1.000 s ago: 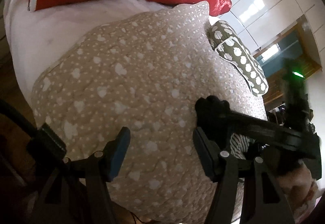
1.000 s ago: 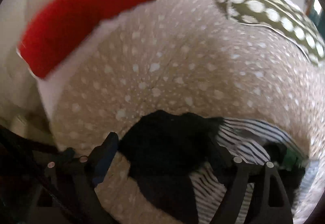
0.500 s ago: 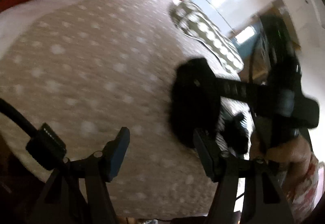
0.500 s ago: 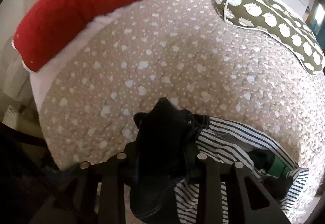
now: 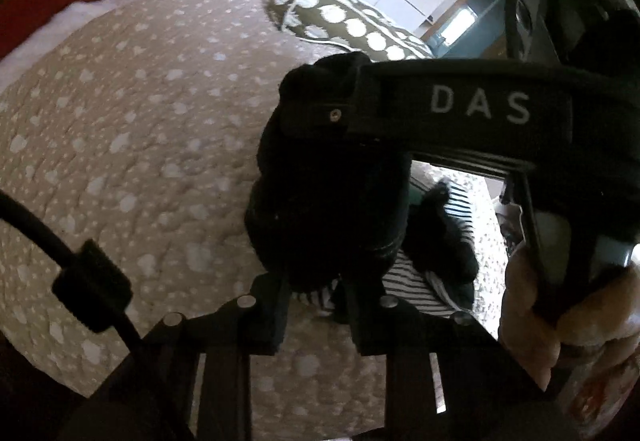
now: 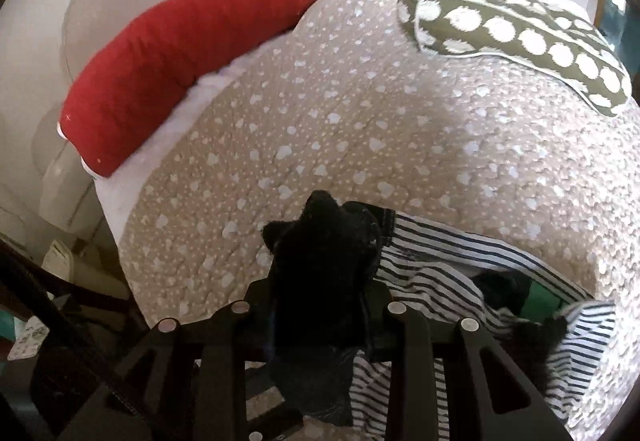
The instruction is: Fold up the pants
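we see left gripper (image 5: 312, 293) clamped on black pants (image 5: 324, 201); right gripper (image 6: 316, 305) likewise pinching pants (image 6: 320, 261). striped garment (image 6: 460, 273) at 4 o'clock, on beige quilt (image 6: 360, 121).

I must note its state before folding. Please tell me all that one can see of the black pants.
The black pants look like soft, matte, fuzzy fabric, bunched into a lump, not laid flat. The right gripper is shut on them, and the left gripper is shut on the same bunch from below. They hang lifted over the beige quilt, against a striped garment. Waistband and legs cannot be told apart.
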Action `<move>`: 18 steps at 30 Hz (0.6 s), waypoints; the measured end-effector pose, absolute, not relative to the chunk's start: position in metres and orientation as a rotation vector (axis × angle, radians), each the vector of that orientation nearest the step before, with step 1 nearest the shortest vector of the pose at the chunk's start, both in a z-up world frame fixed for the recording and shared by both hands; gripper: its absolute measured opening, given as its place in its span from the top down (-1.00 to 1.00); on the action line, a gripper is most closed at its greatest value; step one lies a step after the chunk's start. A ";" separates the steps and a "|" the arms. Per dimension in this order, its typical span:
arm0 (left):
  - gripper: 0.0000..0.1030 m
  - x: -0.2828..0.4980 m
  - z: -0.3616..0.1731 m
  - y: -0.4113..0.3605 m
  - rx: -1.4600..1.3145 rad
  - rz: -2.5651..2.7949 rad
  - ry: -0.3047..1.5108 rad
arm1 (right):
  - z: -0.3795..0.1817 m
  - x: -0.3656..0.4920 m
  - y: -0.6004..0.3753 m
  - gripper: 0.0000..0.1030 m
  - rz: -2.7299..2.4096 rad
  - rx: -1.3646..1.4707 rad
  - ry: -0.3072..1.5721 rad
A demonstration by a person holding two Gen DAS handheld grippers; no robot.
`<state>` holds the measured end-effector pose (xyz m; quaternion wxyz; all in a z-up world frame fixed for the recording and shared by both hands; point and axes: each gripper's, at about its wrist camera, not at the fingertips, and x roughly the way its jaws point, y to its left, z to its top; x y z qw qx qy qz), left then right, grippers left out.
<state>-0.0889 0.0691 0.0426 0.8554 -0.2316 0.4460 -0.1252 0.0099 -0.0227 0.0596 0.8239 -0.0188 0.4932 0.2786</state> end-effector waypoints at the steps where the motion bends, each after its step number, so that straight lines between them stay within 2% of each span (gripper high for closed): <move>1: 0.56 -0.090 0.047 0.064 -0.476 -0.269 0.934 | 0.063 0.008 -0.030 0.39 0.594 -0.024 1.037; 10: 0.56 -0.075 0.076 -0.005 -0.377 -0.361 0.941 | 0.084 -0.003 -0.127 0.39 0.567 0.167 0.933; 16: 0.56 -0.064 0.075 -0.064 -0.286 -0.436 0.971 | 0.065 -0.005 -0.210 0.39 0.463 0.301 0.913; 18: 0.53 -0.067 0.072 -0.070 -0.275 -0.453 0.992 | 0.052 -0.006 -0.230 0.27 0.414 0.286 0.925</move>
